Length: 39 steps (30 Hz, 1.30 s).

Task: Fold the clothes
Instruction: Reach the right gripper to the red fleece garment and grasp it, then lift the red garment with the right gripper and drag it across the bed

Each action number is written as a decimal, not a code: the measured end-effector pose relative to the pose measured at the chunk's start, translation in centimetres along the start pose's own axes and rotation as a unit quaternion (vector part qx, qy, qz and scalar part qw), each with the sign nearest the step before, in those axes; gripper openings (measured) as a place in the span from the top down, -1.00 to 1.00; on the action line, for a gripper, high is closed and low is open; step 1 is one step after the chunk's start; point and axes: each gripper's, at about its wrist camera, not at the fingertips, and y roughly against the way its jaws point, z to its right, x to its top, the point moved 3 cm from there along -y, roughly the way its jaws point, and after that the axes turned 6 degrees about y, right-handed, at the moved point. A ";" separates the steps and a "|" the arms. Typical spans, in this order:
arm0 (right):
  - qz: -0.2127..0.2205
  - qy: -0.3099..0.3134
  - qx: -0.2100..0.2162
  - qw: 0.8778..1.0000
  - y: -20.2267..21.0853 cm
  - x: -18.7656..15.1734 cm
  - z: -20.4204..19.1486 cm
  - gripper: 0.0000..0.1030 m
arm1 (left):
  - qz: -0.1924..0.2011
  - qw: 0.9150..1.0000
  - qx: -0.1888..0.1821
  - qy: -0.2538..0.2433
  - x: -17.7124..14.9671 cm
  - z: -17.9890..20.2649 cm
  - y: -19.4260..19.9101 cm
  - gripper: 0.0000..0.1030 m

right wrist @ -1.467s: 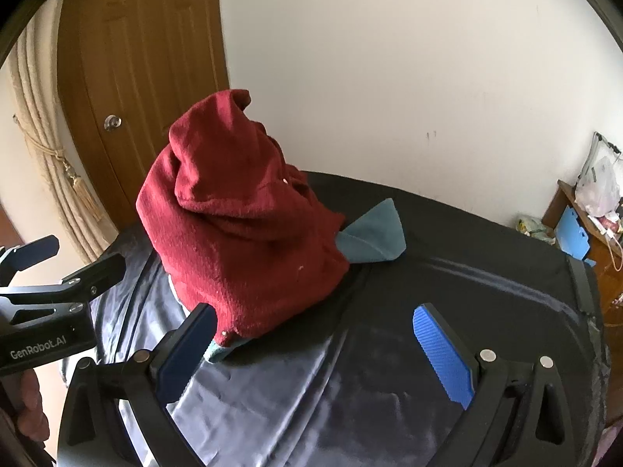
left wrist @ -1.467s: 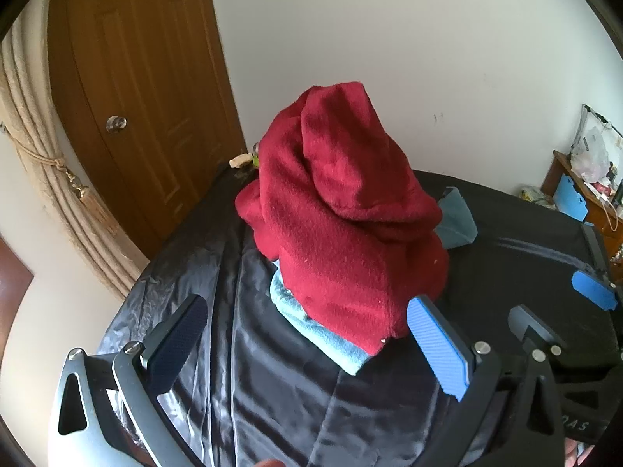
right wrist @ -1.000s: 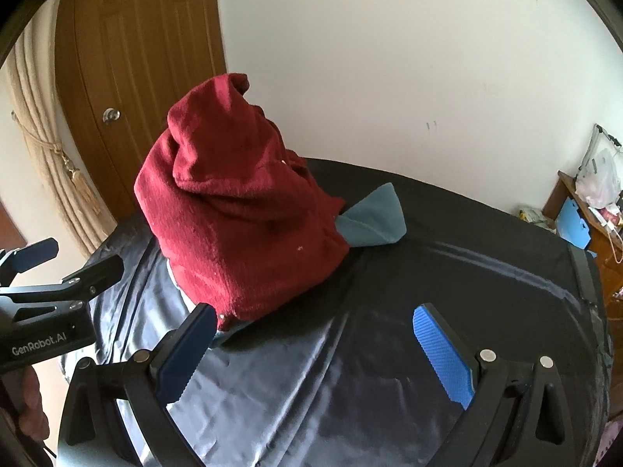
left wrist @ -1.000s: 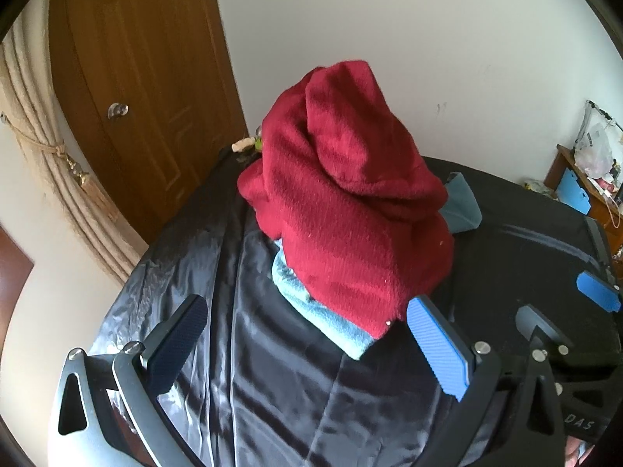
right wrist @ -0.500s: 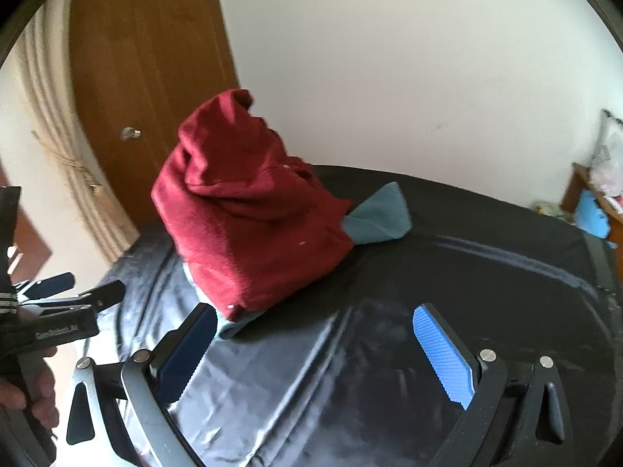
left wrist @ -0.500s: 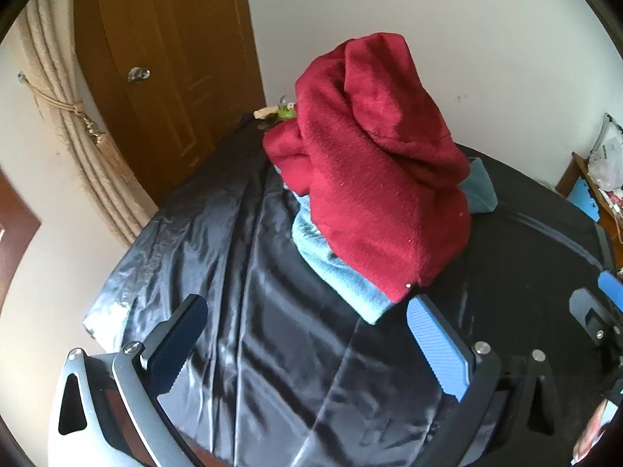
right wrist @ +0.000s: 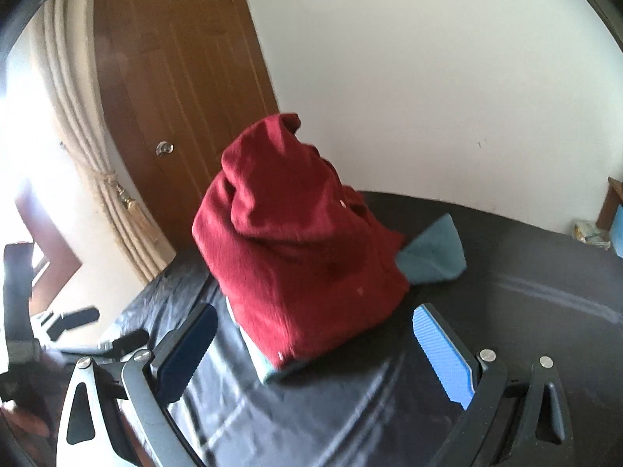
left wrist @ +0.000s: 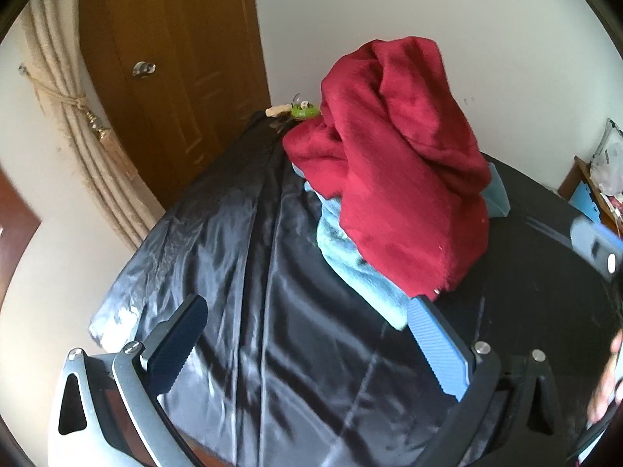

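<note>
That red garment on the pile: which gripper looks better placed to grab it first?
Probably the right gripper: its open fingers frame the red garment's near hem. The left gripper, also open, mostly frames bare black cloth.

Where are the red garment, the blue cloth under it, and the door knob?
Red garment (left wrist: 405, 179), left wrist view, middle of its front.
Blue cloth (left wrist: 350, 268), left wrist view, exposed lower edge.
Door knob (right wrist: 164, 148), right wrist view, the round handle.

A heap of clothes (left wrist: 405, 179) sits on a sheet (left wrist: 249, 264), with one garment (right wrist: 303, 241) piled on top of another (left wrist: 358, 276). A door (left wrist: 171, 62) stands behind the sheet's far left corner, a curtain (left wrist: 78, 132) left of it. Small items (left wrist: 296, 111) lie at the far edge behind the heap. The left gripper (left wrist: 307, 346) and right gripper (right wrist: 315, 350) hover spread before the heap, apart from it.
</note>
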 end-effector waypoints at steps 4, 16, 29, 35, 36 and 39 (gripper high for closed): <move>0.009 -0.010 0.002 1.000 -3.2 4.0 -1.3 -0.98 | -0.007 1.000 -0.010 -0.006 1.3 -2.2 -1.8 -1.00; 0.012 0.018 -0.042 0.999 -14.9 14.3 -4.8 -0.98 | -0.037 0.999 -0.024 -0.009 3.2 -7.2 -6.9 -1.00; 0.029 0.040 -0.136 0.990 -10.1 11.8 -1.6 0.54 | -0.049 0.998 -0.042 -0.020 5.0 -6.6 -8.7 -1.00; 0.113 0.059 -0.231 0.965 -1.1 11.3 0.3 0.54 | -0.039 0.995 -0.070 -0.053 5.9 -3.1 -8.0 -1.00; 0.117 0.059 -0.239 0.962 0.0 11.0 0.6 0.54 | -0.037 0.995 -0.074 -0.058 6.0 -2.6 -7.8 -1.00; 0.130 0.059 -0.261 0.955 2.6 10.1 1.4 0.54 | -0.032 0.993 -0.085 -0.074 6.0 -1.0 -7.2 -1.00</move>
